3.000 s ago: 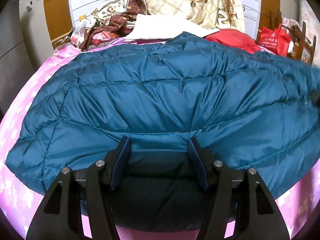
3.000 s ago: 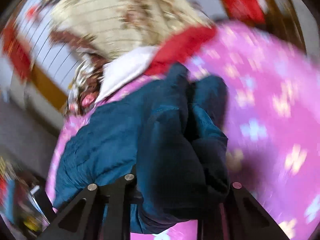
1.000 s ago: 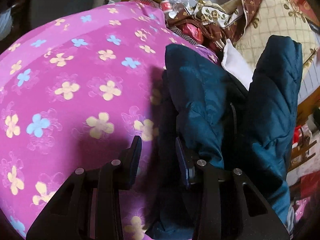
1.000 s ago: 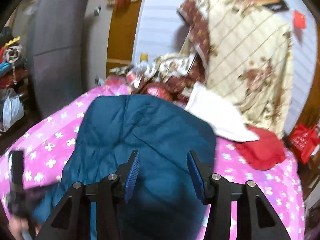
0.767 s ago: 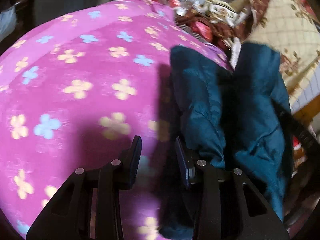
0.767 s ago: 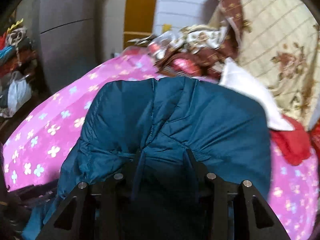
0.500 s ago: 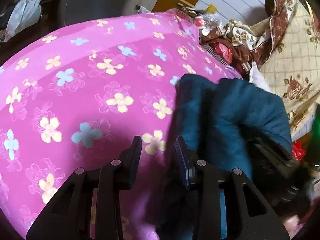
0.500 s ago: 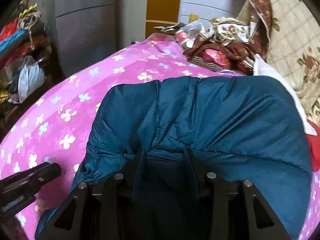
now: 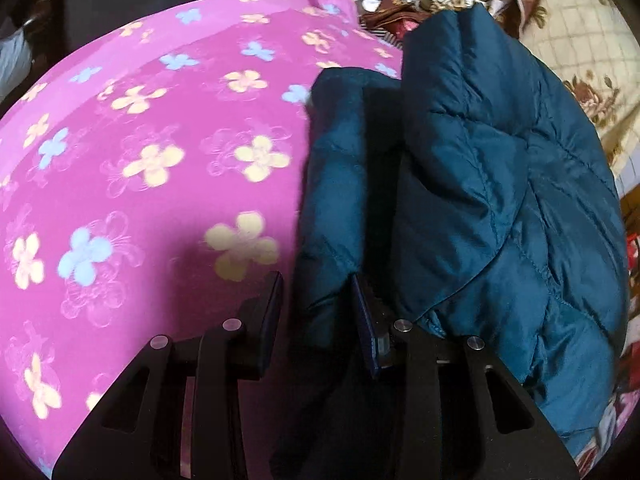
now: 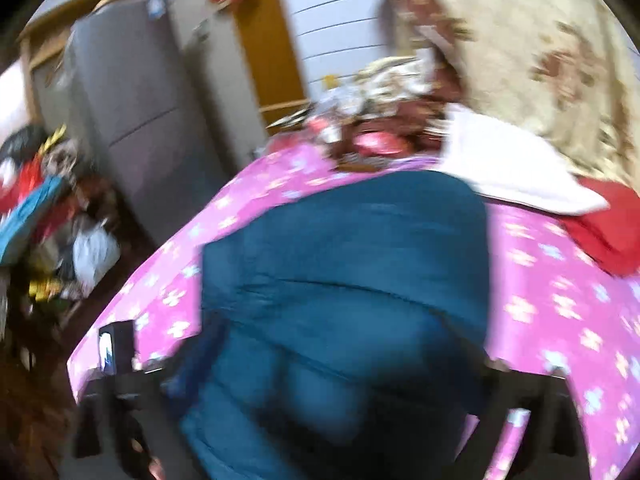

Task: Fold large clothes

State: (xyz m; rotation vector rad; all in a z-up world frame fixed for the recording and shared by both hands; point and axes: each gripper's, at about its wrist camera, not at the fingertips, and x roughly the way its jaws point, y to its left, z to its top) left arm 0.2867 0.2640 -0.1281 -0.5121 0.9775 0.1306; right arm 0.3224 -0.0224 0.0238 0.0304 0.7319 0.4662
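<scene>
1. A teal quilted jacket (image 9: 500, 184) lies bunched and partly folded on a bed covered by a pink flowered sheet (image 9: 140, 160).
2. The left hand-held gripper (image 9: 316, 316) sits low at the jacket's near edge, its jaws parted. A fold of the jacket hangs in the gap against the right blue pad (image 9: 364, 328); the left pad stays clear of the fabric, over the sheet.
3. In the left wrist view the jacket shows two ridges: a narrower one just beside the bare sheet and a taller, puffier one behind it.
4. The right wrist view is heavily blurred. The jacket (image 10: 352, 280) fills the middle and covers the right hand-held gripper (image 10: 332, 420), so I cannot tell whether its jaws are apart or pinching cloth.
5. Beyond the jacket, at the head of the bed, rest a white folded cloth (image 10: 508, 164), a red cloth (image 10: 608, 224) and a heap of brown patterned bedding (image 10: 384, 128).
6. A cream floral quilt (image 10: 540, 56) hangs behind that heap.
7. To the jacket's left, past the bed's edge, stands a grey cabinet (image 10: 132, 112), with cluttered bags on the floor (image 10: 60, 232).
</scene>
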